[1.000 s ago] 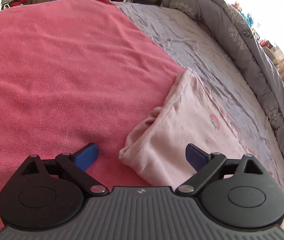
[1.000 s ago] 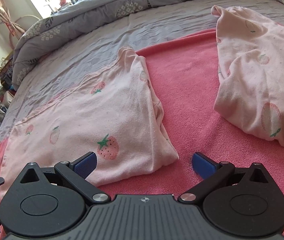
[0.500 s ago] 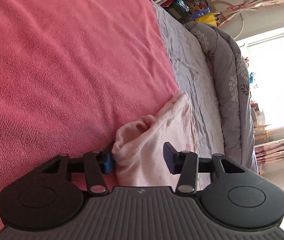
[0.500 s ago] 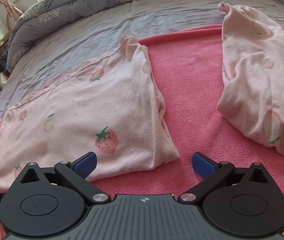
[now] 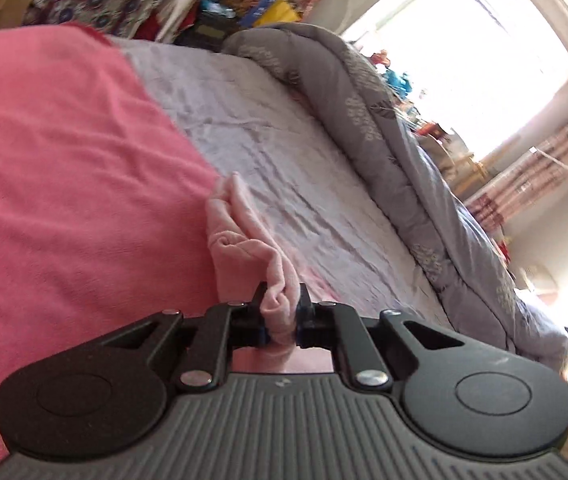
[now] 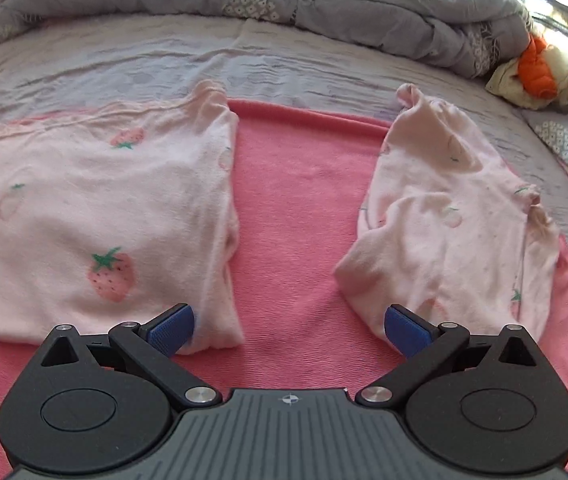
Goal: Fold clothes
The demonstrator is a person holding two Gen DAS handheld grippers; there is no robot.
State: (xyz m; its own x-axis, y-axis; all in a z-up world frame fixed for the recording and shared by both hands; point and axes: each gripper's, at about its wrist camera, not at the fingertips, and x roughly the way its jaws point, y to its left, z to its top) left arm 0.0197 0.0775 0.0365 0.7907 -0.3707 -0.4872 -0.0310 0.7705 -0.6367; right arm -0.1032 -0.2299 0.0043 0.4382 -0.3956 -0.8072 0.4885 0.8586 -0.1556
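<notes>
Meanwhile left tongs pinch the pink garment; right tongs gape wide, empty, over the pink blanket.

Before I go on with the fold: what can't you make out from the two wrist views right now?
- Left wrist: the left claw is shut on bunched pink garment; which edge it holds is unclear, and the claw body hides the rest.
- Right wrist: the left pink piece runs off the frame's left edge.
- Right wrist: the open right claw covers the near hems of both pieces; the right pink piece is crumpled.
</notes>
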